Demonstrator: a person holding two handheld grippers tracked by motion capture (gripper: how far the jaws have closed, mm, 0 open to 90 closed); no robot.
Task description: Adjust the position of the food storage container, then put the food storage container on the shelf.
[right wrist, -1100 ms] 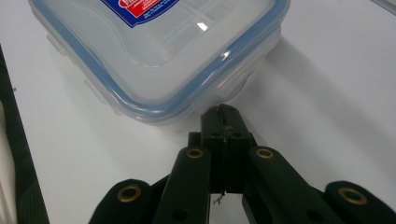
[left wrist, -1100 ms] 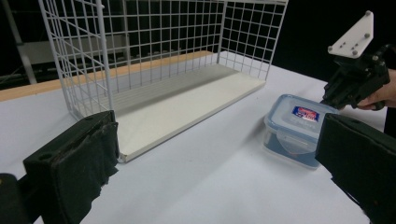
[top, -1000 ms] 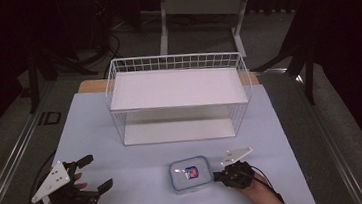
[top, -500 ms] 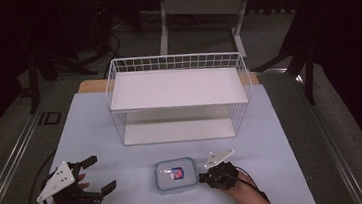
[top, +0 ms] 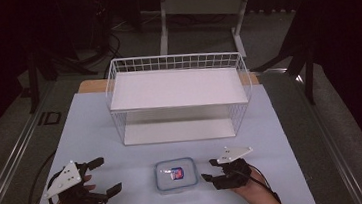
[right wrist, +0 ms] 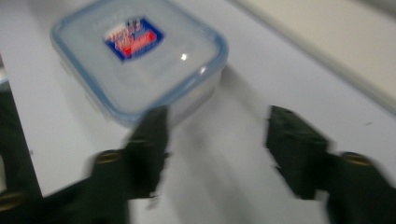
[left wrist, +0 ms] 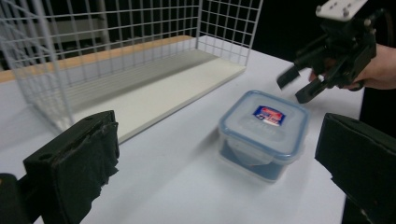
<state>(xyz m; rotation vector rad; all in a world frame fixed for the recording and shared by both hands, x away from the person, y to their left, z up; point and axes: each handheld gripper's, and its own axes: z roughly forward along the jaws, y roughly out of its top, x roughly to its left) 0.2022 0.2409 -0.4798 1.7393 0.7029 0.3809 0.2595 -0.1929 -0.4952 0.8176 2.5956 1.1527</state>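
A clear square food container [top: 176, 174] with a blue-rimmed lid and a red-and-blue label lies on the white table near its front edge. My left gripper [top: 106, 174] is open to the container's left, apart from it. In the left gripper view the container [left wrist: 264, 130] sits between and beyond my left gripper's [left wrist: 218, 128] wide-spread jaws. My right gripper [top: 209, 170] is open just right of the container, its fingertips close to the side wall. In the blurred right gripper view my right gripper [right wrist: 219, 135] has its jaws below the container [right wrist: 140, 56], nothing between them.
A white wire rack [top: 178, 89] with a top shelf and a bottom board stands across the middle of the table behind the container. The rack's mesh [left wrist: 116, 46] shows near the left gripper. Table edges run close by at the front, left and right.
The container and my right gripper have shifted a little to the left over the last second, then held. My left gripper has edged slightly rightward toward the container.
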